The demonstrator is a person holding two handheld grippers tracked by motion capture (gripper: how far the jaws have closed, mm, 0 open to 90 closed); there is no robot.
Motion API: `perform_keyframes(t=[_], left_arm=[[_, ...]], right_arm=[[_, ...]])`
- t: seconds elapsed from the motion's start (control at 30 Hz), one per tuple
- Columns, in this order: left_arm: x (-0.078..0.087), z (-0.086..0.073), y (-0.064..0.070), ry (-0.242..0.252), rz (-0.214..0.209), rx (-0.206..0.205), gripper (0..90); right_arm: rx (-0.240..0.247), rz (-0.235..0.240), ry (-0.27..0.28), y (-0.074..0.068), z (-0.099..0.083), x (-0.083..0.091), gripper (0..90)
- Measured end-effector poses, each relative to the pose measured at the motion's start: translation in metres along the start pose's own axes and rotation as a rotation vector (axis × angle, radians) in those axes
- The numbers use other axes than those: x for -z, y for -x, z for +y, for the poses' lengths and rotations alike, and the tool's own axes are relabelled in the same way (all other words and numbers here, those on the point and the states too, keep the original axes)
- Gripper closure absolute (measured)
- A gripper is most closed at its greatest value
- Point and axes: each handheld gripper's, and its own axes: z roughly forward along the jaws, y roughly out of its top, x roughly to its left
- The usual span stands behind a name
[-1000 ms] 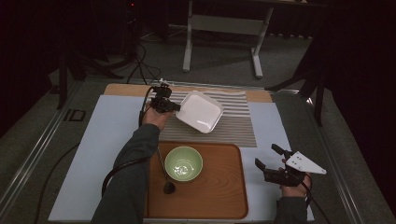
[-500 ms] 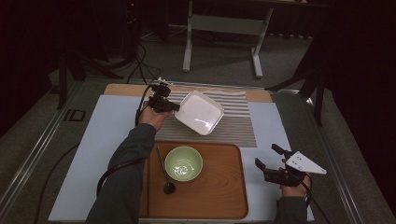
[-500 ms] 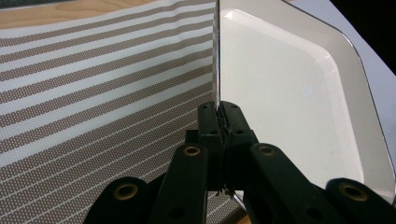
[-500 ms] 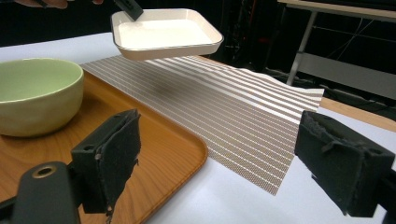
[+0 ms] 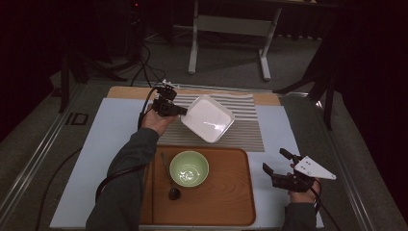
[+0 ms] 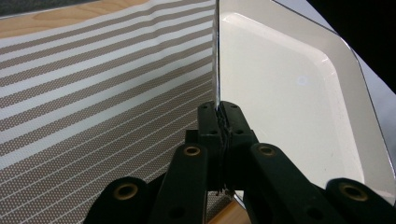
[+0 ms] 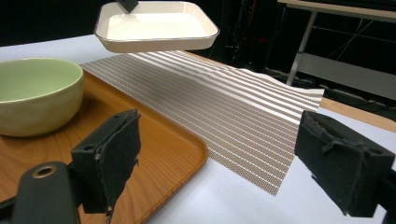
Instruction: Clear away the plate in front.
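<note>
Left gripper point(image 5: 179, 111) clamps the white dish point(image 5: 208, 118) rim — dish airborne, level, cavity up; right gripper point(image 5: 278, 167) jaws apart.

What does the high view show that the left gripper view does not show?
The high view alone: the green bowl and a spoon on the wooden tray, plus the open right gripper. The left gripper view alone: the closed jaws of the left gripper pinching the dish's rim close up. Both share the white square dish and the striped mat.
</note>
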Motion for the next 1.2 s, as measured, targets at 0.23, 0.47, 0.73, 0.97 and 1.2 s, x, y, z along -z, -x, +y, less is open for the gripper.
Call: perform_keyframes(t=[0.23, 0.47, 0.73, 0.97, 1.2], left_arm=[[0.003, 0.002, 0.007, -0.010, -0.023, -0.033, 89.3], [0.005, 0.002, 0.017, -0.021, -0.048, -0.067, 89.3], [0.003, 0.003, 0.030, -0.050, -0.070, -0.122, 89.3], [0.002, 0.003, 0.039, -0.055, -0.096, -0.151, 89.3], [-0.002, 0.000, 0.046, -0.077, -0.107, -0.183, 89.3]], right_arm=[[0.000, -0.001, 0.000, 0.000, 0.000, 0.000, 13.8], [0.000, -0.001, 0.001, 0.000, 0.000, 0.000, 13.8], [0.000, -0.002, 0.001, 0.000, 0.000, 0.000, 13.8], [-0.006, -0.012, 0.009, 0.002, 0.000, 0.001, 13.8], [-0.009, -0.016, 0.008, 0.003, 0.000, 0.002, 13.8]])
